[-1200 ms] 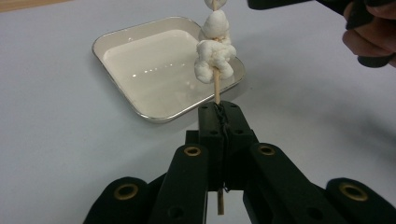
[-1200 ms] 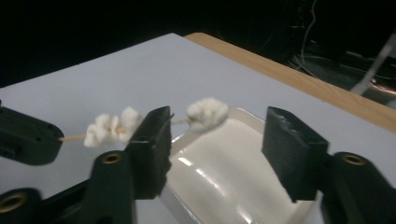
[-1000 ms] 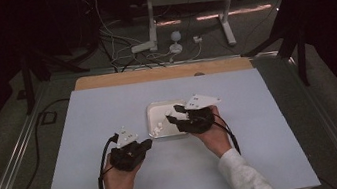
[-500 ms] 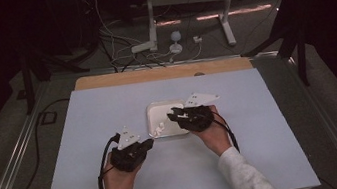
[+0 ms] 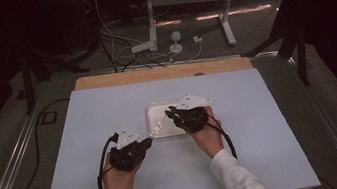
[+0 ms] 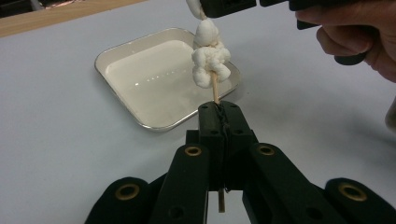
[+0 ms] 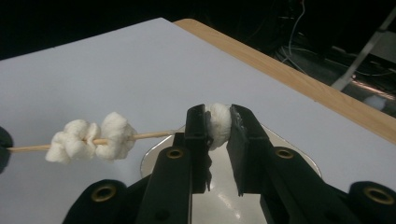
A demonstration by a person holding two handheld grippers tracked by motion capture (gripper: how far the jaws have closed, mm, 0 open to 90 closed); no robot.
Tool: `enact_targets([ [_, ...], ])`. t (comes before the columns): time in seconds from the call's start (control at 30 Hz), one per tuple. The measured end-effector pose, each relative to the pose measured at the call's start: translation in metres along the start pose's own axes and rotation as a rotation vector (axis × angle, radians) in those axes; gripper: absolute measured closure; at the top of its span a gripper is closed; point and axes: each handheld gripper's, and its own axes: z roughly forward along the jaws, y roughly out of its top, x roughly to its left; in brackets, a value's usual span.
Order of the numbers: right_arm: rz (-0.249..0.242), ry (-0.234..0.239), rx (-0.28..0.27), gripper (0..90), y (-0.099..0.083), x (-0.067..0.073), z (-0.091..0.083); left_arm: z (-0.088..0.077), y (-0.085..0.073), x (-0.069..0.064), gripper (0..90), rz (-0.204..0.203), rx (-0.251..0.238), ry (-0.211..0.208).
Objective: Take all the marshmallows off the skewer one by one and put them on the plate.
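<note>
Right gripper (image 7: 217, 123) just closed onto marshmallow (image 7: 218, 122) at skewer (image 7: 149, 135) tip; left gripper (image 6: 219, 112) clamps skewer base.

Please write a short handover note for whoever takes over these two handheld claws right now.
Left claw: shut on the wooden skewer, held over the near edge of the metal tray.
Right claw: jaws have just been closing and now pinch one marshmallow at the skewer's tip.
Done: a cluster of threaded marshmallows sits on the skewer; the tray looks empty.
Left: probably slide the pinched marshmallow along to join the cluster, then let go. Whether it is fully pierced cannot be told.
</note>
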Motion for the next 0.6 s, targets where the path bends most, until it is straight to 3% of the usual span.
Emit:
enact_targets([
  [0.37, 0.021, -0.050, 0.020, 81.2, -0.001, 0.003, 0.010, -0.001, 0.000, 0.002, 90.0, -0.031, 0.013, 0.024],
  [0.4, 0.020, -0.125, 0.029, 81.7, -0.002, 0.002, 0.011, -0.005, 0.000, 0.004, 90.0, -0.043, 0.003, 0.011],
  [0.43, 0.052, -0.145, 0.027, 81.7, -0.003, -0.005, 0.011, -0.008, 0.000, 0.005, 90.0, -0.045, -0.005, 0.024],
  [0.47, 0.124, -0.117, 0.016, 81.6, -0.005, -0.015, 0.009, -0.011, 0.001, 0.008, 90.0, -0.049, -0.012, 0.030],
  [0.5, 0.156, -0.093, 0.011, 81.4, -0.007, -0.021, 0.008, -0.012, 0.002, 0.009, 90.0, -0.053, -0.022, 0.029],
  [0.6, 0.130, -0.063, 0.026, 80.4, -0.006, -0.023, 0.006, -0.013, 0.001, 0.013, 90.0, -0.065, -0.029, 0.035],
])
